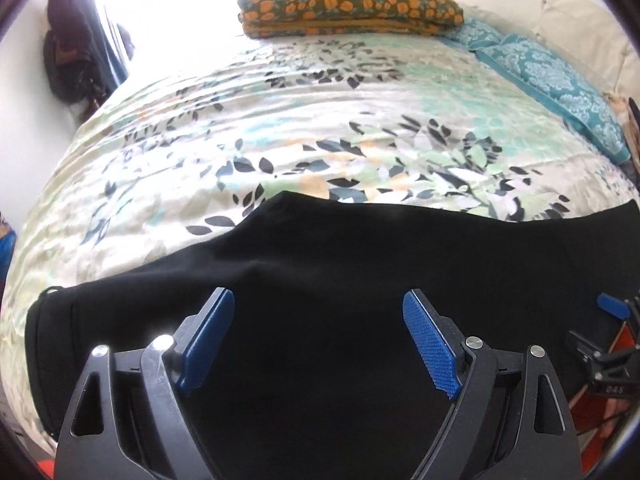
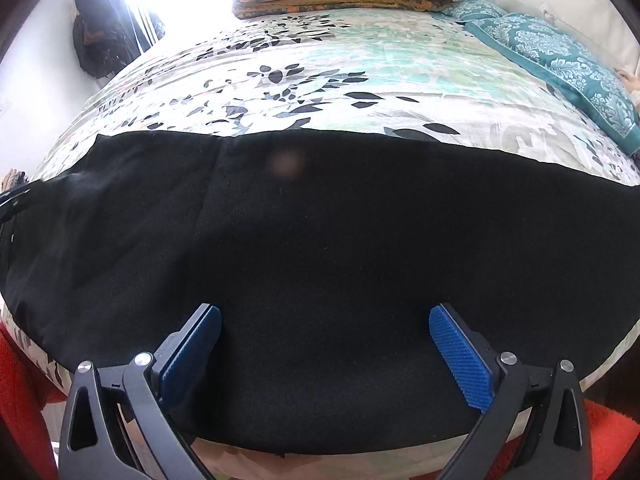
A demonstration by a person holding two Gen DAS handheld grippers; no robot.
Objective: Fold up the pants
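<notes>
Black pants [image 1: 320, 264] lie spread flat across the near edge of a bed with a leaf-print cover [image 1: 280, 120]. My left gripper [image 1: 318, 304] is open, its blue pads apart, just above the pants near the waistband end at the left. My right gripper [image 2: 325, 316] is open and empty above the pants [image 2: 320, 220] near the bed's front edge. The right gripper also shows at the right edge of the left wrist view [image 1: 612, 308].
An orange-flowered folded blanket [image 1: 348, 4] lies at the far end of the bed. Teal patterned pillows [image 1: 552, 80] line the right side by a white headboard [image 1: 540, 4]. A dark bag [image 1: 68, 48] hangs at the far left. Red fabric [image 2: 24, 392] lies below the bed edge.
</notes>
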